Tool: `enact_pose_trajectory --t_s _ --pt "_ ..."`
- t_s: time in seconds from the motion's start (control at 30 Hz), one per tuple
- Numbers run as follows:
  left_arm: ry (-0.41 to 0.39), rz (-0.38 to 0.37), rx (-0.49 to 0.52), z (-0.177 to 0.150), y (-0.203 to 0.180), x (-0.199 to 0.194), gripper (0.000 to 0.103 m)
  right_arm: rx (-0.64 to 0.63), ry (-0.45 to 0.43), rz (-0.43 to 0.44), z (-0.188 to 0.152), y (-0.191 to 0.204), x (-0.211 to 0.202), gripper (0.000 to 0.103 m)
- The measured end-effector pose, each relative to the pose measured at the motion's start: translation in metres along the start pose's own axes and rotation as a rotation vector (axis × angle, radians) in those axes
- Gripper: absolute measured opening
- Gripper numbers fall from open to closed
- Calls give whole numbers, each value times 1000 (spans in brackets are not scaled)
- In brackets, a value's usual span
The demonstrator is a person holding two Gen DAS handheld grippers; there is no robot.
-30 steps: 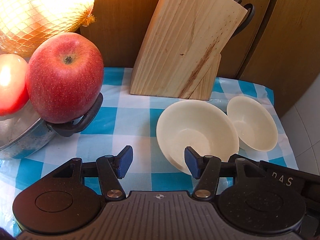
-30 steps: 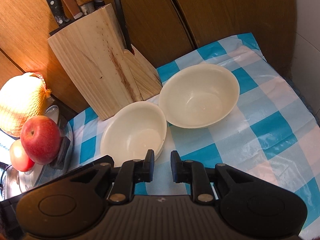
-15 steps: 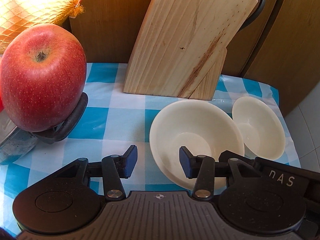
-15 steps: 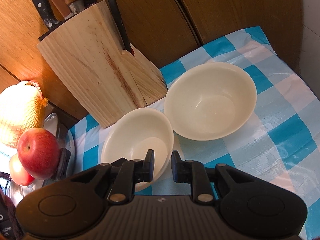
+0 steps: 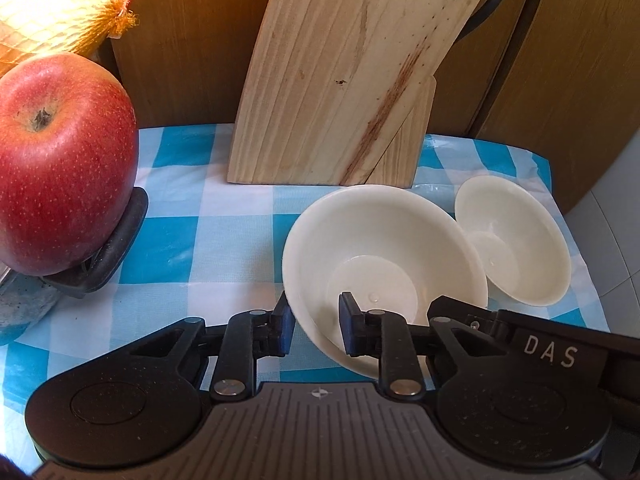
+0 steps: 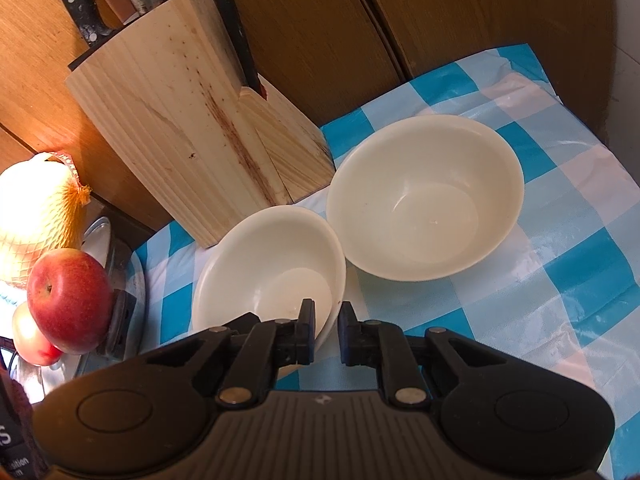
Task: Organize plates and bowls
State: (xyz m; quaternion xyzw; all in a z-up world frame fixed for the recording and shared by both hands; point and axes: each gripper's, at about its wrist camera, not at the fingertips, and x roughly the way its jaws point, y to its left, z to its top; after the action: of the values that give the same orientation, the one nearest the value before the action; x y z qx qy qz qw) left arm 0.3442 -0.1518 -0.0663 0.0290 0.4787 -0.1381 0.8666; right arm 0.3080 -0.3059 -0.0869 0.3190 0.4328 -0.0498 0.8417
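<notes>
Two bowls (image 6: 268,264) (image 6: 424,196) sit side by side just before the knife block (image 6: 192,120); the apple (image 6: 68,300) lies left of it.

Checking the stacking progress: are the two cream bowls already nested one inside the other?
No. The near bowl and the far bowl sit side by side on the checked cloth.

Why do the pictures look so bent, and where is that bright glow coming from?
Left wrist view: the fisheye lens bows the knife block, and sunlight washes out the netted fruit at top left. Right wrist view: the corners go dark and rounded, the netted fruit glares near white, and the bowls stay evenly lit and sharp.
</notes>
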Motion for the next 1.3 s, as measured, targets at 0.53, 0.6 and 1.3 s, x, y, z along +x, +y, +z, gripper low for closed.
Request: enact_pose_trajectory --t_s 0.53,0.6,1.3 --pt "-65 -9 20 -10 -1 -49 30 -21 -42 22 -7 14 -37 12" --pt "-70 -13 19 -13 0 -56 30 -20 -47 27 -8 16 -43 12" --pt "-101 -35 -10 -48 21 -111 30 -84 -46 51 -47 37 -86 12"
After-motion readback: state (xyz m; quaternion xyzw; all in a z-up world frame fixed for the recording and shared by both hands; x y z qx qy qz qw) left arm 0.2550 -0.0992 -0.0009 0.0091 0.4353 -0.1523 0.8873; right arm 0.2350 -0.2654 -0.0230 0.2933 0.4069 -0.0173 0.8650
